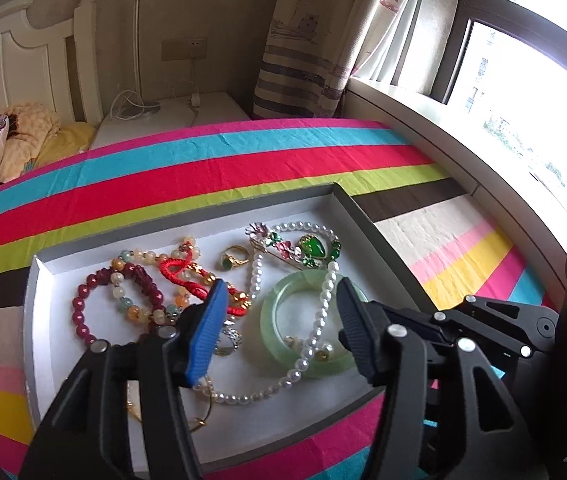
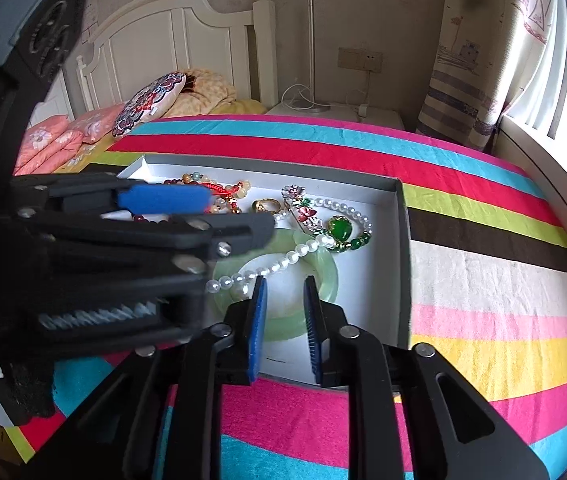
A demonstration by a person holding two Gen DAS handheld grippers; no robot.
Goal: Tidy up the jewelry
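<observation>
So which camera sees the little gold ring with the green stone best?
The left wrist view. There the gold ring lies in plain sight in the tray, green stone showing. In the right wrist view the ring is smaller and farther off, and its stone can't be made out.

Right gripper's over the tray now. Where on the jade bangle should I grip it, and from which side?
Take the jade bangle at its near-right arc, coming down from above with one finger inside the ring and one outside. It lies flat in the tray, so only its band offers a pinch. The pearl necklace drapes over the left and far arcs; the near-right looks bare. The right gripper stands slightly open just before it.
</observation>
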